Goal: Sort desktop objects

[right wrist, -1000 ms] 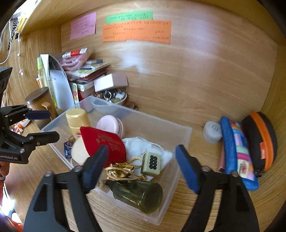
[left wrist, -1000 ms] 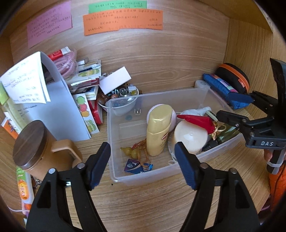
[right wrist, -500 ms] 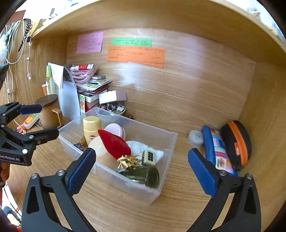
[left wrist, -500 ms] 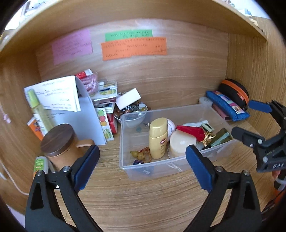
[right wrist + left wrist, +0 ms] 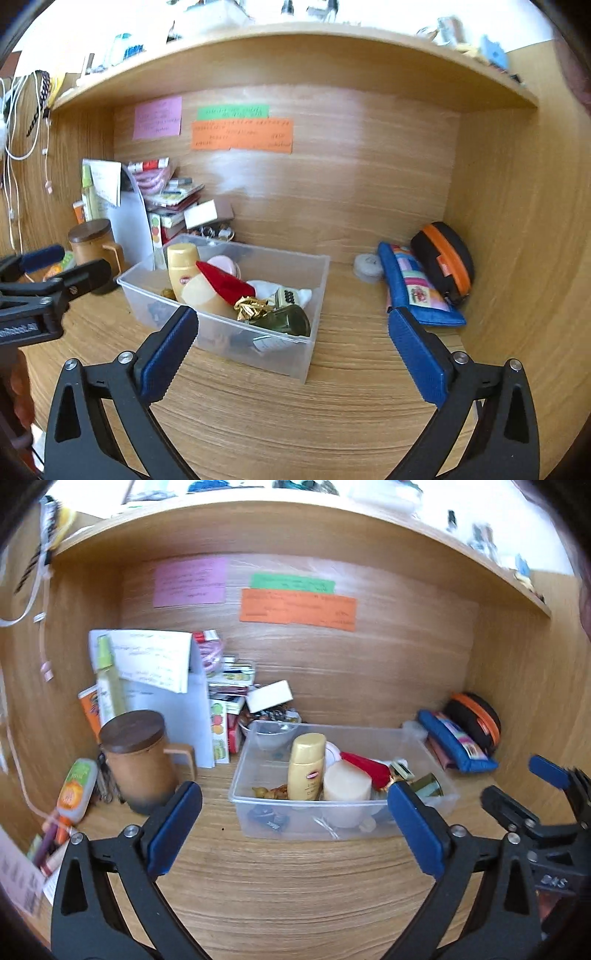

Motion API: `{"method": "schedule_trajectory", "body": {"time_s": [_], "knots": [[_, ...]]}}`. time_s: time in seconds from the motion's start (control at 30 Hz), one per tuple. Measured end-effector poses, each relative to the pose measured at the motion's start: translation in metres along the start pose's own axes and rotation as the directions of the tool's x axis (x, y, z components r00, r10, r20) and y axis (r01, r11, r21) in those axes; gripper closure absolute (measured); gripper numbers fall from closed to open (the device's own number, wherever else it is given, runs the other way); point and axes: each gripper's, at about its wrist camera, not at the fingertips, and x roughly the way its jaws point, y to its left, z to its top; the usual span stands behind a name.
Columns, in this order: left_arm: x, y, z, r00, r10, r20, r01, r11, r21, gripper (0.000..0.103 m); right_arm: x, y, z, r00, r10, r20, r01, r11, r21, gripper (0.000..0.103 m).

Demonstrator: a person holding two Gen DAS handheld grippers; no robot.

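A clear plastic bin point(image 5: 258, 823) point(image 5: 280, 354) stands on the wooden desk. It holds a gold bottle point(image 5: 307, 766) point(image 5: 181, 264), a cream jar point(image 5: 347, 786), a red pouch point(image 5: 365, 768) point(image 5: 223, 282), a green glass bottle point(image 5: 286, 319) and small trinkets. My left gripper point(image 5: 295, 827) is open and empty, in front of the bin. My right gripper point(image 5: 291, 347) is open and empty, in front of the bin's near corner; it also shows at the right of the left wrist view point(image 5: 524, 794).
A brown lidded mug point(image 5: 138, 760), a white folder point(image 5: 177, 709), stacked booklets point(image 5: 229, 686) and a small bowl point(image 5: 269, 731) stand at back left. A blue pencil case point(image 5: 417, 288), a black-orange pouch point(image 5: 443, 258) and a white round case point(image 5: 365, 266) lie at right. A shelf hangs overhead.
Both grippers have pulled back from the bin and away from the desk's back wall. Both stay open and empty. The bin's contents have not moved.
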Motion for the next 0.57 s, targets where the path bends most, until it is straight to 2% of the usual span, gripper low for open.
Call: {"method": "schedule_trajectory", "body": {"time_s": [0.1, 0.2, 0.33, 0.57], "knots": [[-0.003, 0.0, -0.005, 0.999, 0.039, 0.016, -0.039, 0.999, -0.001, 0.001, -0.008, 0.0, -0.004, 1.0, -0.001, 0.018, 0.001, 1.0, 0.02, 0.0], [-0.008, 0.002, -0.007, 0.999, 0.031, 0.035, -0.03, 0.999, -0.022, 0.001, -0.008, 0.001, -0.011, 1.0, -0.005, 0.011, 0.005, 0.999, 0.036, 0.0], [-0.008, 0.001, -0.013, 1.0, 0.021, 0.017, -0.021, 1.0, 0.005, 0.0, -0.006, 0.003, -0.021, 1.0, -0.031, 0.002, 0.031, 0.999, 0.033, 0.0], [-0.012, -0.001, -0.024, 0.999, 0.037, 0.026, -0.038, 0.998, 0.044, 0.0, -0.001, 0.001, -0.028, 1.0, -0.013, -0.01, 0.014, 0.998, 0.058, 0.0]]}}
